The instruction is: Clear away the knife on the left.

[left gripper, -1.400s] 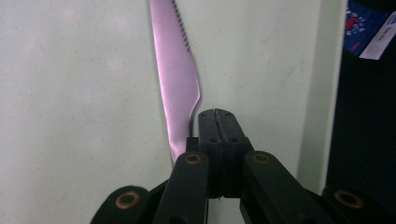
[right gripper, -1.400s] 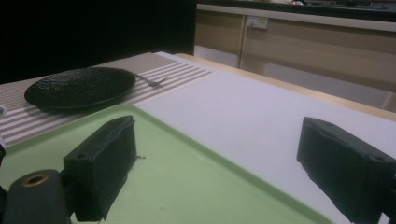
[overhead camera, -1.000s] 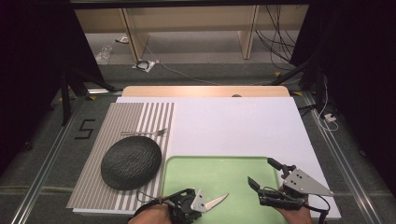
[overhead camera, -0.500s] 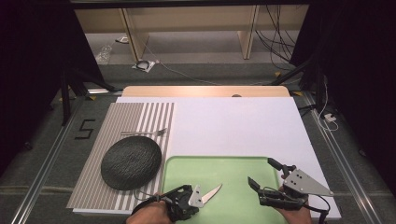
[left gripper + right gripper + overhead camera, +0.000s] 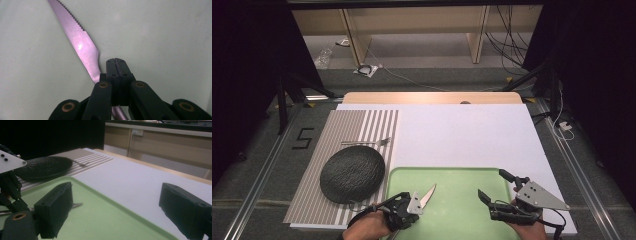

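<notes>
Dim, soft, perhaps slightly blurred.

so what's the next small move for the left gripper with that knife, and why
Probably lift the knife a little and carry it toward the striped mat. The left gripper is shut on its handle over the green tray, while the black plate and fork already sit on that mat. The right gripper is open, holding nothing.

Grey carpet floor, wooden shelving behind, cables trailing.
</notes>
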Available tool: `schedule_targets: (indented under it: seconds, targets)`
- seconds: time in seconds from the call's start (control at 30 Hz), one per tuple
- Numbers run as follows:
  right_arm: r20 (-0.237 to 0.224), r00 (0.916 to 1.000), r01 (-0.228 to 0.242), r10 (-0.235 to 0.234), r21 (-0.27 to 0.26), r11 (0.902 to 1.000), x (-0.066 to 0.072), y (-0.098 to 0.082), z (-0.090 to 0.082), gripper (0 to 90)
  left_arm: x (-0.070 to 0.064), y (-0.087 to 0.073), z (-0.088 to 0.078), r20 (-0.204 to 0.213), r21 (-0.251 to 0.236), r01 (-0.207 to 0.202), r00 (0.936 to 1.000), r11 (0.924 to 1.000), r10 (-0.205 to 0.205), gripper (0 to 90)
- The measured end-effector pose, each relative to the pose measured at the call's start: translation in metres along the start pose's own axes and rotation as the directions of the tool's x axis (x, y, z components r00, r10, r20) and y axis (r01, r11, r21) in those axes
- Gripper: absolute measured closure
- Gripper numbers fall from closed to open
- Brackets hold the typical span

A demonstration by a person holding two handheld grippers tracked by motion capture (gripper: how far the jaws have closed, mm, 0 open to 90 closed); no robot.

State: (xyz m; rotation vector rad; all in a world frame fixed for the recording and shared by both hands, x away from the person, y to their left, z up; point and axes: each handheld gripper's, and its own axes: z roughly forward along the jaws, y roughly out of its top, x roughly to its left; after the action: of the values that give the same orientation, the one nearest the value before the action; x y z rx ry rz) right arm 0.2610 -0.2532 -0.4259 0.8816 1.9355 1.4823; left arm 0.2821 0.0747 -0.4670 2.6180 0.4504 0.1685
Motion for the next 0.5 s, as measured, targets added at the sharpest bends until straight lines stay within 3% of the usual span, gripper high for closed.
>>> schedule_targets:
  seconds: [0.5]
  targets:
    - [0.0,1.0,0.004,-0.004,0.005,1.0,0.0,0.0,-0.001,12.7,0.011,-0.013,-0.006,-0.039,0.003,0.041,0.9984,0.9992,-0.041,89.7]
